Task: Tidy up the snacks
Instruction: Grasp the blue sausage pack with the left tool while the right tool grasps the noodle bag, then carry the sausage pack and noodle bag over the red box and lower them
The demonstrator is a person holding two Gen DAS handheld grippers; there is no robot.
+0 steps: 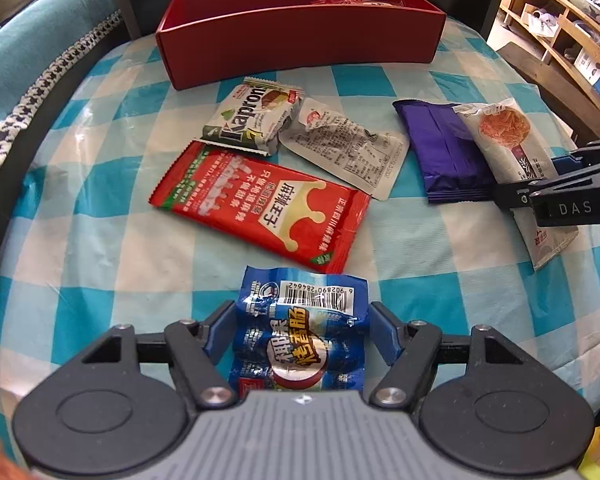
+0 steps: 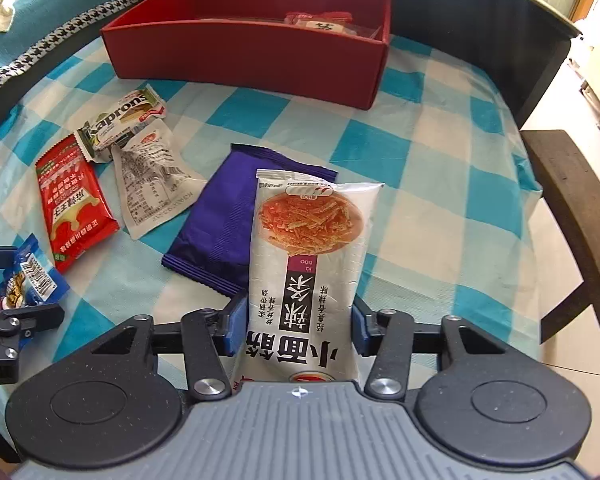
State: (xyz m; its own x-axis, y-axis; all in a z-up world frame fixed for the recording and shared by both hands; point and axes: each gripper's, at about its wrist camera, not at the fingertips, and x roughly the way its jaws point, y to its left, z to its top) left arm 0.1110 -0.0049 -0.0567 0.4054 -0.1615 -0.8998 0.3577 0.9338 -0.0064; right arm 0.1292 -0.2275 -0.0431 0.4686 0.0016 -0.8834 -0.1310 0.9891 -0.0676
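At the near edge of the checked tabletop [image 1: 100,240], the right gripper [image 2: 300,322] pinches a glossy white packet [image 2: 308,248]; the left gripper [image 1: 302,334], fingers spread, flanks a crinkled blue packet [image 1: 300,332].

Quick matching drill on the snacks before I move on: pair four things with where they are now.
1. blue packet
2. white noodle pack
3. purple pack
4. red box

A. partly under the white pack
B. far edge of the table
C. between the left gripper's pads
D. clamped in the right gripper

Pairs: 1-C, 2-D, 3-A, 4-B
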